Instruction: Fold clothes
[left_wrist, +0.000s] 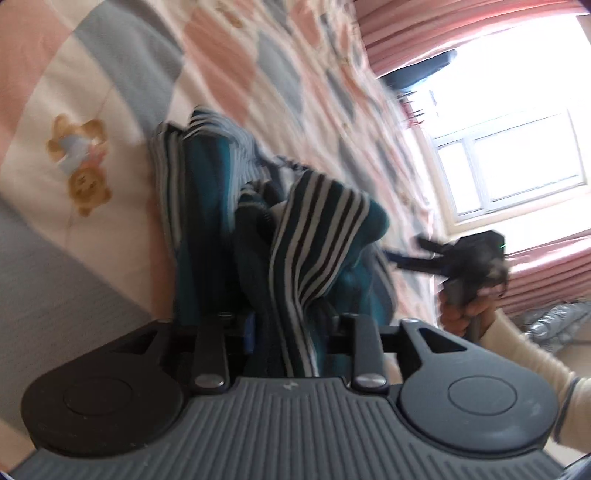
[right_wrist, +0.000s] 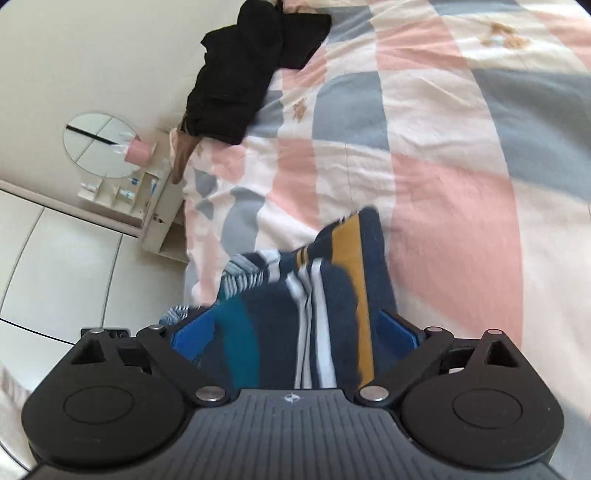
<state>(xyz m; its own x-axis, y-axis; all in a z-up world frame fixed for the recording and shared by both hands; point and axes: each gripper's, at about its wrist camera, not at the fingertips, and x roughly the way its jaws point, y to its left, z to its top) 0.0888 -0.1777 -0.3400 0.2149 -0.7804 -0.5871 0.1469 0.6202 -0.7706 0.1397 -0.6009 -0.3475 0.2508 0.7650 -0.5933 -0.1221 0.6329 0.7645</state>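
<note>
A striped garment in teal, navy, white and mustard hangs bunched above the patchwork bed cover. My left gripper is shut on a fold of it; the cloth drapes over the fingers and hides them. My right gripper is shut on another part of the striped garment, with blue pads showing at both sides. The right gripper and the hand holding it also show in the left wrist view, to the right of the cloth.
A black garment lies at the bed's far edge by the wall. A white bedside shelf with a round mirror and a pink cup stands left of the bed. A window with pink curtains is beyond.
</note>
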